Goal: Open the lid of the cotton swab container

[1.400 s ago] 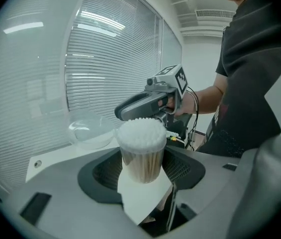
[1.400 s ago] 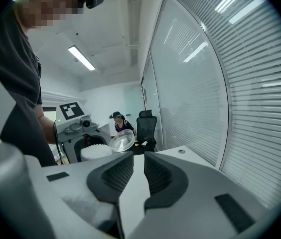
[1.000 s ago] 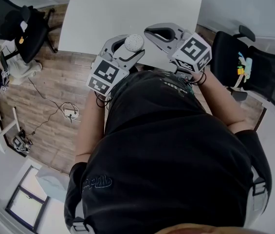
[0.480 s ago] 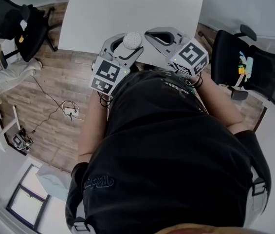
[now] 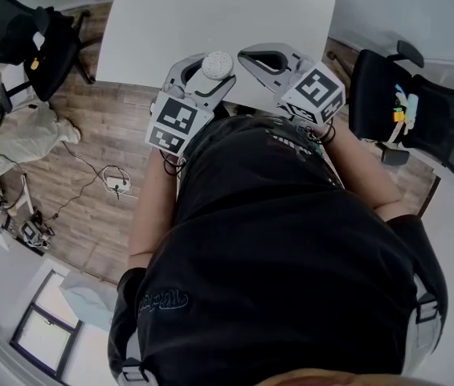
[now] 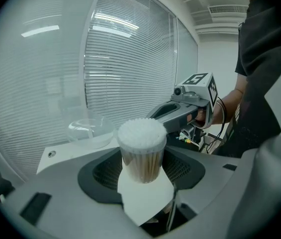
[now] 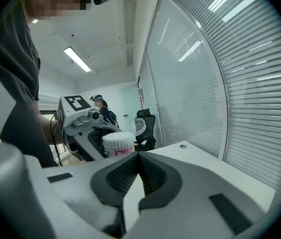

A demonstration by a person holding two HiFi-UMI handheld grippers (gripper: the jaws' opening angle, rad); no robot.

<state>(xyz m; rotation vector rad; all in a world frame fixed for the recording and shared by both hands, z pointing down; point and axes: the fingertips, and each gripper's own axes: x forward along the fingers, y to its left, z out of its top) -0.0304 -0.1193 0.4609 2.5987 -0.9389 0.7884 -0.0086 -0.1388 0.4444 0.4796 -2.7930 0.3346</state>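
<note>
Left gripper [image 5: 213,71] clamps the uncapped cotton swab container [image 6: 141,151] upright, presumably to prevent spillage; clear lid [image 6: 88,132] rests at ten o'clock; right gripper [image 7: 139,157] closed, empty.

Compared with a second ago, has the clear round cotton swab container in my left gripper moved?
No. The clear round cotton swab container, held in the left gripper, sits over the near edge of the white table as before.

1. Bright, even indoor light. A ceiling strip light [image 7: 78,59] is on, and its reflections streak the blinds [image 6: 130,59].
2. White tabletop [image 5: 210,14] nearly blown out in the head view.
3. Heavy fisheye bending, with dark vignette in all corners.
4. Cotton swab container [image 6: 141,151] sharp; nearest foreground blurred.
</note>
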